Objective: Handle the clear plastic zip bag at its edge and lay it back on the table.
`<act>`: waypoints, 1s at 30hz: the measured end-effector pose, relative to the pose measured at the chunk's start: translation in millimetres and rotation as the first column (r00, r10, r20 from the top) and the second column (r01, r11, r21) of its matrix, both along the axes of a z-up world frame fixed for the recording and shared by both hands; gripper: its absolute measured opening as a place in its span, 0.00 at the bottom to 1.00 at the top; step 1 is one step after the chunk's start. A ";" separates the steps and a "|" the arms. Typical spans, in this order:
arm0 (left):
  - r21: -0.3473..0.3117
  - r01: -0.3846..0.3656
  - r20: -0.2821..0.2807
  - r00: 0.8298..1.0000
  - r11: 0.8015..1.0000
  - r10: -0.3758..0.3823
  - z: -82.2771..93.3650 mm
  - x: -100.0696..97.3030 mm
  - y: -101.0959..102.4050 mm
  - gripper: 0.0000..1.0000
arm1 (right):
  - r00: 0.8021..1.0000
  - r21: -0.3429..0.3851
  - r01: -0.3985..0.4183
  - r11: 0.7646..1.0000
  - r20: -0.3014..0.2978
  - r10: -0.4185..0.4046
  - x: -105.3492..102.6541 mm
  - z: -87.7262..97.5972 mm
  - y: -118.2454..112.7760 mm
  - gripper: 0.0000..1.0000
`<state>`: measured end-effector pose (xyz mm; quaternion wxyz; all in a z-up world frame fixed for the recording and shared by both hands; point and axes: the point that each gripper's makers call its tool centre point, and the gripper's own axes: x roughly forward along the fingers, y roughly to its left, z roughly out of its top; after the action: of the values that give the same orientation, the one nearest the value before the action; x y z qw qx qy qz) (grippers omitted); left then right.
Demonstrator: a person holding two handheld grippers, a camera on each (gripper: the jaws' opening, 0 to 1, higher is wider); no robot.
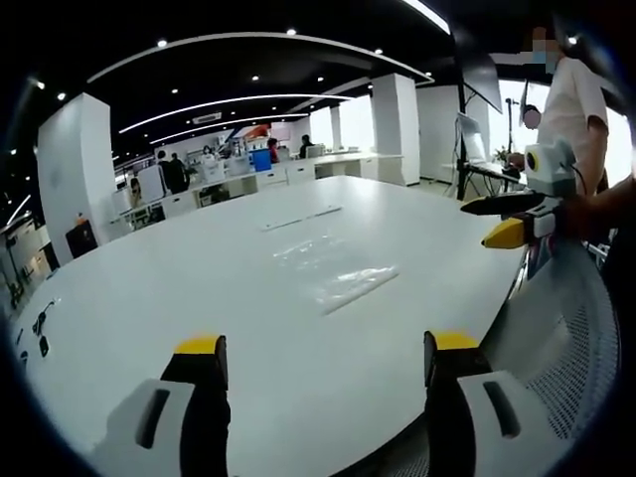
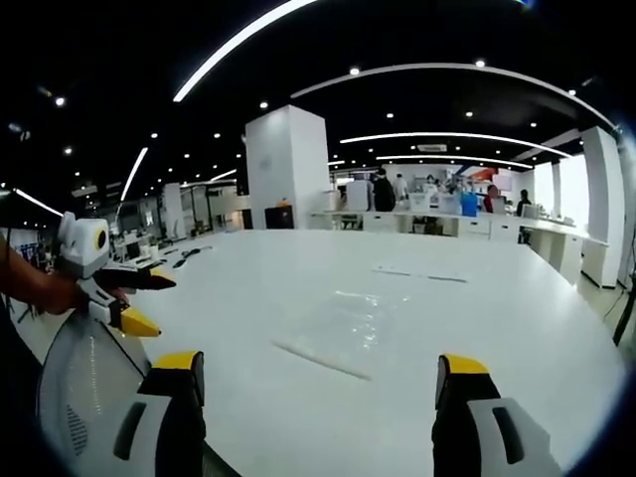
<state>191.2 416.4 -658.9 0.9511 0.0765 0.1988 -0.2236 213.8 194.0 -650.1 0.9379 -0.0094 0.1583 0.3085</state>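
The clear plastic zip bag (image 1: 335, 275) lies flat on the white table (image 1: 179, 288), a little ahead of both grippers. My left gripper (image 1: 326, 345) hovers over the table's near edge, jaws wide apart, nothing between them. My right gripper (image 2: 320, 363) is also open and holds nothing, with the bag (image 2: 346, 330) just beyond its tips. Each gripper appears in the other's view: the right gripper (image 1: 479, 224) beside the table's right edge, the left gripper (image 2: 162, 306) held by a hand at the left edge.
A thin clear strip (image 1: 301, 218) lies farther back on the table. A grey mesh chair (image 1: 571, 338) stands at the near edge. A person in white (image 1: 574, 99) stands at the right. Small dark items (image 1: 40, 326) sit at the table's far left. Desks and people fill the background.
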 end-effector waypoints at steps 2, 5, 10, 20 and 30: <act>0.003 0.002 0.002 1.000 1.000 -0.002 0.0 -0.1 0.0 0.79 | 1.000 -0.003 0.000 1.000 -0.004 0.000 -0.6 -2.2 -0.1 0.97; 0.001 0.002 -0.001 1.000 1.000 -0.002 -0.7 0.0 0.6 0.79 | 1.000 -0.008 -0.007 1.000 -0.006 0.007 -1.6 -4.9 1.3 0.96; 0.000 0.005 0.000 1.000 1.000 -0.005 -1.1 -0.2 0.7 0.78 | 1.000 -0.017 -0.017 1.000 -0.009 0.017 -1.7 -5.7 3.0 0.96; 0.003 0.013 -0.007 1.000 1.000 -0.013 -2.8 -1.4 -0.4 0.77 | 1.000 -0.017 0.006 1.000 -0.004 -0.006 0.9 -3.4 -5.1 0.96; -0.003 0.014 -0.005 1.000 1.000 -0.014 0.1 -2.5 -1.3 0.76 | 1.000 -0.012 0.025 1.000 0.012 -0.025 2.6 2.9 -10.0 0.96</act>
<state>188.6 415.1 -658.8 0.9491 0.0760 0.2002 -0.2309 216.4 184.0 -647.2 0.9426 -0.0149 0.1550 0.2955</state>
